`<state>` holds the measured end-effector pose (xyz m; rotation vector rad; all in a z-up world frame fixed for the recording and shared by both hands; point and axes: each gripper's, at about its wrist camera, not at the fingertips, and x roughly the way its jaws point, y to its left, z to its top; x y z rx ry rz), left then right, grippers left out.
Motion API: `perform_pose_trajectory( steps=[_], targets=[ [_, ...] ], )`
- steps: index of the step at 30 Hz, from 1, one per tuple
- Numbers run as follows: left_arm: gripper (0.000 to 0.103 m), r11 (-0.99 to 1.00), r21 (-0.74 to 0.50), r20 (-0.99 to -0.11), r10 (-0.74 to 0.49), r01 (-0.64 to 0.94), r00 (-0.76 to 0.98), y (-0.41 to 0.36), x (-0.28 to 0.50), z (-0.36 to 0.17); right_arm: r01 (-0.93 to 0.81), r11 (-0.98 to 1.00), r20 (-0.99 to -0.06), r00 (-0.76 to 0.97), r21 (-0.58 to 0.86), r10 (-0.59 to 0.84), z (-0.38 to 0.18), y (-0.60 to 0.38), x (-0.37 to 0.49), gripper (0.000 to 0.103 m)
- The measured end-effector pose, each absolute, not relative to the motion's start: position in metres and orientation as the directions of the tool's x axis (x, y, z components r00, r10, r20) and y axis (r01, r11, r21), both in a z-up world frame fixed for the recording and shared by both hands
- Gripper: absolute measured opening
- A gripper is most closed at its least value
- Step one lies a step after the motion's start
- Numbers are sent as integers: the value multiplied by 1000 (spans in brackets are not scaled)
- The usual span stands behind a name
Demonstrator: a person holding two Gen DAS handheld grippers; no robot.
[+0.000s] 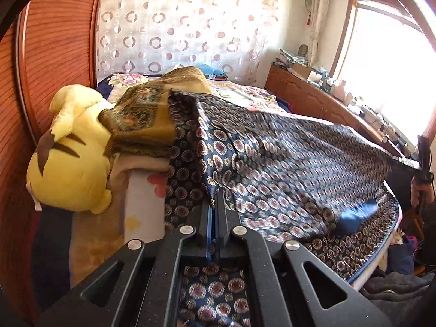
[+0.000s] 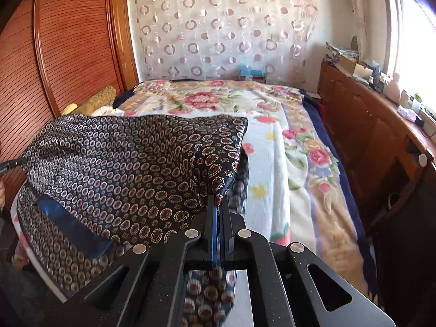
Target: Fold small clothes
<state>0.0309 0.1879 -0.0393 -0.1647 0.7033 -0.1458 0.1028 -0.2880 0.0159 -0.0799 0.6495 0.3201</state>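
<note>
- The bed (image 2: pixel 286 163) fills most of both views, covered by a white blanket printed with pink roses and green leaves; a dark blue border runs along its side nearest the cabinets.
- A ribbed red-brown wardrobe (image 2: pixel 68 49) stands along one side of the bed, and a sheer curtain with ring patterns (image 2: pixel 226 27) hangs on the wall behind the head of the bed.
- A row of low wooden cabinets (image 2: pixel 368 136) runs along the other side under a bright window, their top crowded with small items too small to tell apart.
- The navy patterned cloth (image 1: pixel 286 158), silky and covered in small round medallions, is lifted off the bed and stretched between the two grippers, its lower part draping onto the near edge of the mattress; a plain blue lining patch shows near that lower edge.
- A yellow plush toy (image 1: pixel 70 163) with brown markings lies beside the wardrobe, with a folded gold-brown patterned cloth (image 1: pixel 144 120) resting partly against it.
- The left gripper (image 1: pixel 216 193) has its jaws pressed together on one corner of the navy patterned cloth, fabric trailing back under the fingers.
- The right gripper (image 2: pixel 219 201) likewise pinches another corner of the cloth between closed jaws, a strip of fabric hanging down beneath it.
</note>
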Motion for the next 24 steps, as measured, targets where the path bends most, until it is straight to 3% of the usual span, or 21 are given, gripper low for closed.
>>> perform_pose_trajectory(
  steps=[12,22,23,24],
  targets=[
    [2,985,-165,-713,-156,53,684,193,1,-66,-313,948,-658,705,48,266,10,-300,76,1],
    [2,993,-118,-690,-103,29,716,190,-5,-57,-314,948,-699,666,55,261,3,-296,90,1],
    [5,993,-116,-687,-100,27,719,189,-6,-56,-318,947,-698,666,55,264,4,-294,92,5],
    [14,994,-104,-685,-86,20,724,188,-6,-54,-318,947,-695,670,50,262,5,-293,94,6]
  ],
)
